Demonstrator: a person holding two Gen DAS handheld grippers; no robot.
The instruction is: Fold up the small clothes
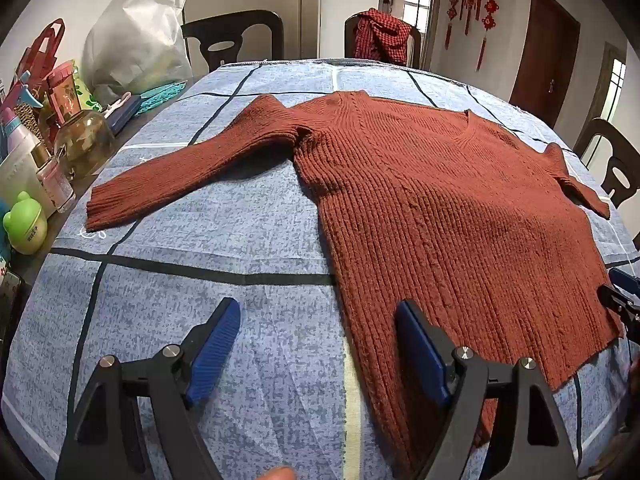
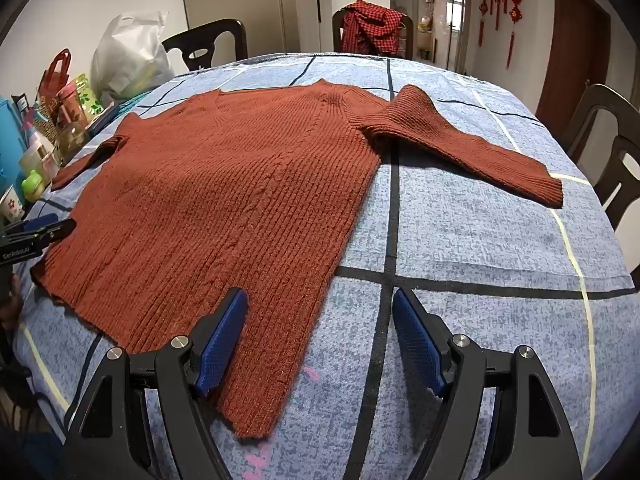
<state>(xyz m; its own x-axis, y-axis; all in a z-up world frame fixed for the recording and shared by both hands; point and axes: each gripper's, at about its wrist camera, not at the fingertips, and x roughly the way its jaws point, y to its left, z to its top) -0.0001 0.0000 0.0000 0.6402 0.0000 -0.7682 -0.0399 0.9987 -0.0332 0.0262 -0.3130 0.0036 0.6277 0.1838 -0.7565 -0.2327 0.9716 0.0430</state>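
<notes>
Two wrist views, each angled down past its own fingers, close over the sweater [image 1: 440, 208] hem; shared: sweater, table [image 2: 480, 240] (opposite corners).

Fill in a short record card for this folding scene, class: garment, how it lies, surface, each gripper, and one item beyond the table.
garment: rust-red ribbed sweater, V-neck
how it lies: spread flat, unfolded, both sleeves angled out to the sides
surface: blue patterned tablecloth with dark grid lines
left gripper: open, over the sweater's hem corner, gripping nothing
right gripper: open, over the opposite hem corner, gripping nothing
beyond the table: red checked cloth draped on a far chair
</notes>
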